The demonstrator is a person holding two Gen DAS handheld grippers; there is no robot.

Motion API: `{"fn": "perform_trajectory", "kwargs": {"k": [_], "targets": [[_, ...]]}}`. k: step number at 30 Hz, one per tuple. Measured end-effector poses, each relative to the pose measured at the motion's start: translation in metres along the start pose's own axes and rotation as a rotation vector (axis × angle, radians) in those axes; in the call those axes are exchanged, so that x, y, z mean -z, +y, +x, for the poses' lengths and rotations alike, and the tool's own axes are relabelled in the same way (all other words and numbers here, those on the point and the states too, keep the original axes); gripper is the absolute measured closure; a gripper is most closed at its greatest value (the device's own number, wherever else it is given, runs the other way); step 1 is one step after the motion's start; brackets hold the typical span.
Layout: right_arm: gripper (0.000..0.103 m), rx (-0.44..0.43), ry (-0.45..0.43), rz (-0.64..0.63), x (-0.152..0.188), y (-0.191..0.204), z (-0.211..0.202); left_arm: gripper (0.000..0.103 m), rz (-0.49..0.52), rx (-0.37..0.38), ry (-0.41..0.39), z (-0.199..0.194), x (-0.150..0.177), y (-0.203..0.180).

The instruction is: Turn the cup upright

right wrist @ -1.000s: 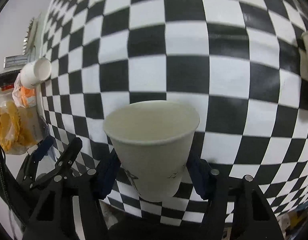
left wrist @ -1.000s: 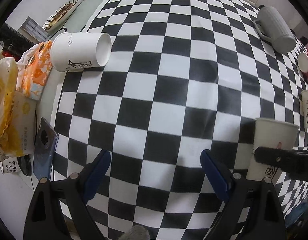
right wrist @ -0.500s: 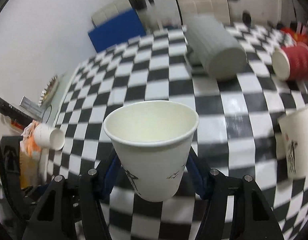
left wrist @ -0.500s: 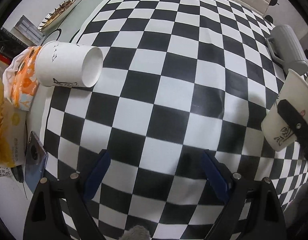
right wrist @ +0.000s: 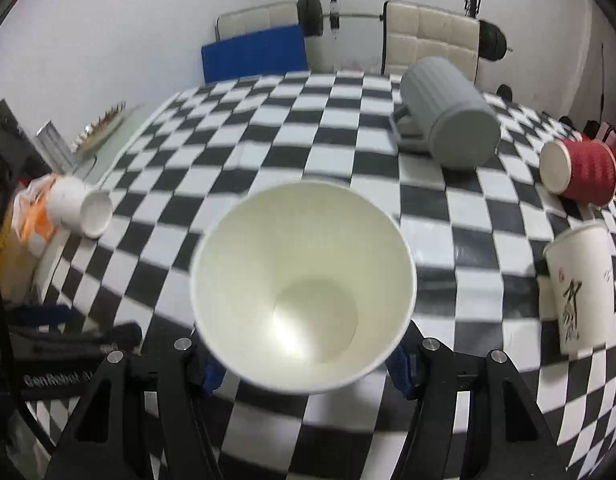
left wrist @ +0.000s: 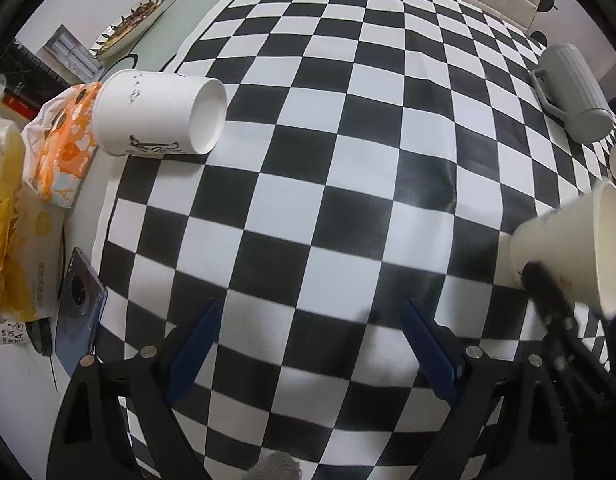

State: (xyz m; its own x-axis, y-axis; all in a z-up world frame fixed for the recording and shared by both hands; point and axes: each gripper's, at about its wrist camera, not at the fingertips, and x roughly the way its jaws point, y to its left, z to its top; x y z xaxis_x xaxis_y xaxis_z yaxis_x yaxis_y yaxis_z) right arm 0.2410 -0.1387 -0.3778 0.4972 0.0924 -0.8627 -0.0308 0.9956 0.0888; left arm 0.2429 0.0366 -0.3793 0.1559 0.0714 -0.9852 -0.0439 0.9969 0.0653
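Right gripper holds paper cup tilted above the worktop.
Its jaws pinch the cup's lower wall near the near edge; left gripper jaws spread, holding nothing.

A toppled cup lies at the cloth's left edge, against a packet.

Evenly lit from overhead; soft glare on the checkered cloth; strong fisheye bending with dark vignetted corners; motion blur across the right wrist view.
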Motion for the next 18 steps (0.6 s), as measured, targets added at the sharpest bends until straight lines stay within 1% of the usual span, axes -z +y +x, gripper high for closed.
{"fn": "perform_trajectory", "kwargs": {"k": [1,3,4,9,14,15,16,18], "targets": [[0.029,0.006,0.007,0.004,0.003,0.0,-0.001,0.011,0.003,-0.002,-0.011,-0.004,0.004,0.001],[0.019,0.015,0.018,0.016,0.009,-0.002,-0.005,0.011,0.009,-0.011,-0.028,-0.012,0.01,-0.001],[0.018,0.033,0.023,0.024,0.011,-0.003,-0.008,0.011,0.014,-0.016,-0.042,-0.017,0.014,0.0],[0.017,0.082,0.042,0.078,0.027,-0.013,-0.031,0.011,0.021,-0.017,-0.121,-0.048,0.032,-0.004],[0.016,0.168,0.038,0.116,0.038,-0.019,-0.067,0.011,0.036,0.0,-0.187,-0.077,0.034,-0.002],[0.015,0.178,0.03,0.125,0.039,-0.02,-0.077,0.008,0.037,0.007,-0.205,-0.086,0.037,-0.002],[0.015,0.189,0.022,0.129,0.039,-0.02,-0.085,0.002,0.036,0.017,-0.222,-0.092,0.037,0.0],[0.015,0.213,0.011,0.132,0.039,-0.019,-0.102,0.002,0.034,0.025,-0.273,-0.111,0.044,0.001]]}}
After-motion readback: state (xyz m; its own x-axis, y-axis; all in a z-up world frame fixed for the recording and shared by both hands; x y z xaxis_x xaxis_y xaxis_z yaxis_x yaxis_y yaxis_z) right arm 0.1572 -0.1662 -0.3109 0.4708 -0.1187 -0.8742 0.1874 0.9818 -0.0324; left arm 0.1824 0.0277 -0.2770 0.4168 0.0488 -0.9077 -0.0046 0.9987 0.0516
